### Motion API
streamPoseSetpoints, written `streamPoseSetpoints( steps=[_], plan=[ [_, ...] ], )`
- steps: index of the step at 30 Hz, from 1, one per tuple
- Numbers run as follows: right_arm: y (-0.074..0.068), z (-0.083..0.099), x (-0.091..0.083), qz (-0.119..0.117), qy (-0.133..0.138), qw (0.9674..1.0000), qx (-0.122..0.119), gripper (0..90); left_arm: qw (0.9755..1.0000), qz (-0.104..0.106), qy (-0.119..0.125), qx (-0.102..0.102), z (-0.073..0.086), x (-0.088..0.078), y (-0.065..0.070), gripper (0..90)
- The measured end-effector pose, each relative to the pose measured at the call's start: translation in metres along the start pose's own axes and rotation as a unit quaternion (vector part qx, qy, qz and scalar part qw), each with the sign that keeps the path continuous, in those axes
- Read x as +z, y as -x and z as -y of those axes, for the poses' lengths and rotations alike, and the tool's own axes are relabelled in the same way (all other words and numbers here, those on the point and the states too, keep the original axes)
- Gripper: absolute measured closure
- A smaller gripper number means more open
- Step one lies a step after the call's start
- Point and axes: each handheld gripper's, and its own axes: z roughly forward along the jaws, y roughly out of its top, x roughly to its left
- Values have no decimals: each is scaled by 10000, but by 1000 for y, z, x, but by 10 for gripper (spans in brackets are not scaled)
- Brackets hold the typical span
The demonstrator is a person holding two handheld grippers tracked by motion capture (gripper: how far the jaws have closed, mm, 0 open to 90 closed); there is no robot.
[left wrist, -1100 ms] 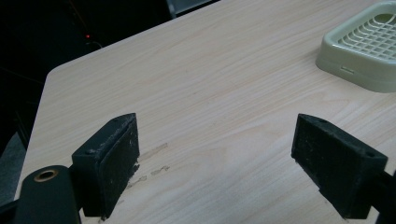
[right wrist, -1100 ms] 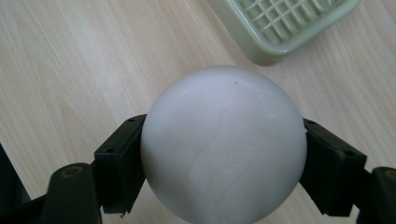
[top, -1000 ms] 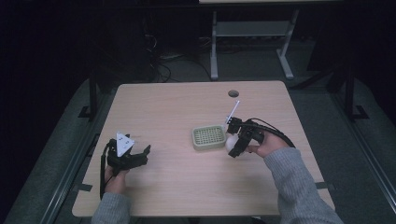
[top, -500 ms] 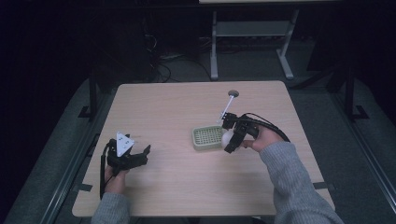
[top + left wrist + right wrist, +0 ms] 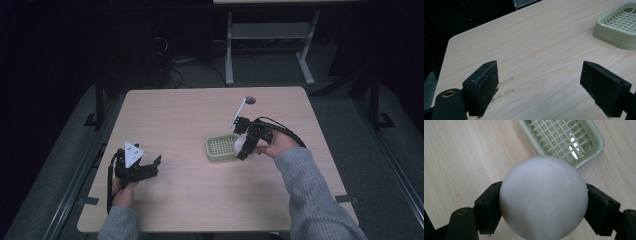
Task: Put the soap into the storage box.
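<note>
soap bar: white, rounded, smooth soap bar [image 5: 543, 197], faint embossed mark on its face; pinched between the two black fingers [image 5: 487, 207] of the right gripper [image 5: 246, 144], one pad pressing on each side
soap bar, place: held off the table, bulging past the fingertips; in the high view it sits at the right edge of the soap dish [image 5: 221, 148]
soap dish: pale green, rectangular, grid floor, nothing lying in it; in the right gripper view it lies beyond the fingertips, up and to the right, apart from the bar
right gripper: black, cable trailing over the hand, thin white rod rising from its top; fingers closed on the soap bar
left gripper: black left gripper [image 5: 150, 167] with grey three-cornered plate on top; fingers [image 5: 482, 87] spread wide, nothing between them, bare wood under the gap
left gripper, place: well apart from the dish, which lies ahead of its fingertips and to the right
table: light wood table [image 5: 175, 115], small dark round hole near its far edge
</note>
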Motion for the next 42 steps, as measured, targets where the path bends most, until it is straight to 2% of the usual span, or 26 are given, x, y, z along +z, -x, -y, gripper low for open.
streamPoseSetpoints(
  steps=[11,21,26,30,42],
  plan=[
    [6,-12,8,-81,-20,10000,9,232,10000,-2,7,-4,0,0,0,148],
    [11,-29,9,-33,-72,10000,-24,232,10000,4,4,-8,0,0,0,149],
    [12,-33,11,-69,-27,10000,-18,232,10000,3,13,8,0,0,0,149],
    [12,-37,14,-42,-145,9999,-44,232,10000,13,-3,-3,0,0,0,148],
    [17,-48,18,-75,-155,9998,-46,232,10000,-13,25,-17,0,0,-1,148]
  ],
)
